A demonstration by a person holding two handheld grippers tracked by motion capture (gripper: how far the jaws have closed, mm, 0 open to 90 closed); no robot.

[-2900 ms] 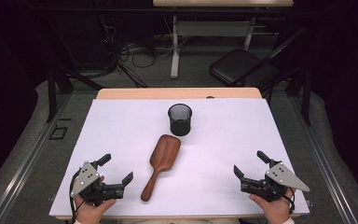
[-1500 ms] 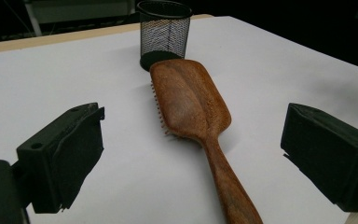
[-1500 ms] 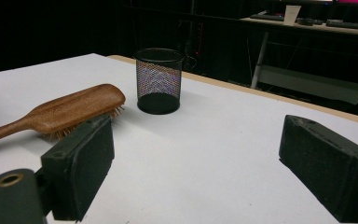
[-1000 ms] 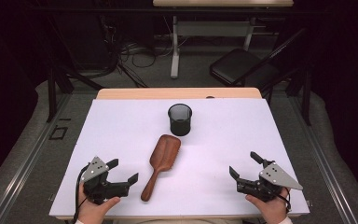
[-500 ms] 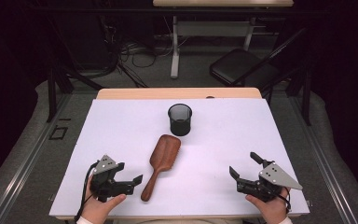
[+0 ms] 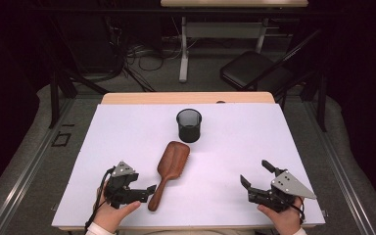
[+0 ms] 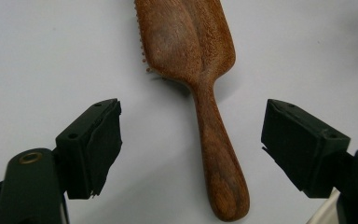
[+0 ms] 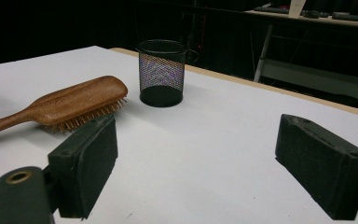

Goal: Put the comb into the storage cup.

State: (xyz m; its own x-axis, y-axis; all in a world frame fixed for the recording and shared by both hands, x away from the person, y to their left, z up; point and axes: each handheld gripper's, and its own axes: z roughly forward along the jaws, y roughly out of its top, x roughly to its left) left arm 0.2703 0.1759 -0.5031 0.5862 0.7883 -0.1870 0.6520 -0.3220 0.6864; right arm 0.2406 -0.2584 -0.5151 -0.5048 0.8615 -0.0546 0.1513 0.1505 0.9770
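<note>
A brown wooden hairbrush (image 6: pixel 172 161) lies bristles down on the white table top (image 6: pixel 235 147), its handle towards the near edge. My left gripper (image 6: pixel 146 192) sits low at the handle's end. In the left gripper view the handle (image 7: pixel 216 158) lies between the two pads, and my left gripper (image 7: pixel 191 116) is open with a gap on each side. Its jaws have just been closing. My right gripper (image 6: pixel 254 172) rests open near the front right with nothing between its pads. In the right gripper view the hairbrush (image 8: pixel 74 100) lies to the left of my right gripper (image 8: pixel 198 126).
A black mesh cup (image 6: pixel 189 125) stands upright just beyond the brush head, and in the right gripper view the cup (image 8: pixel 161 72) is ahead. A wooden strip (image 6: pixel 186 98) edges the table's far side. A folding chair (image 6: pixel 254 71) and cables are on the floor behind.
My left gripper has slid right to the brush handle, which now lies between its jaws, and the jaws have narrowed. The right gripper has stayed put over the last second.
</note>
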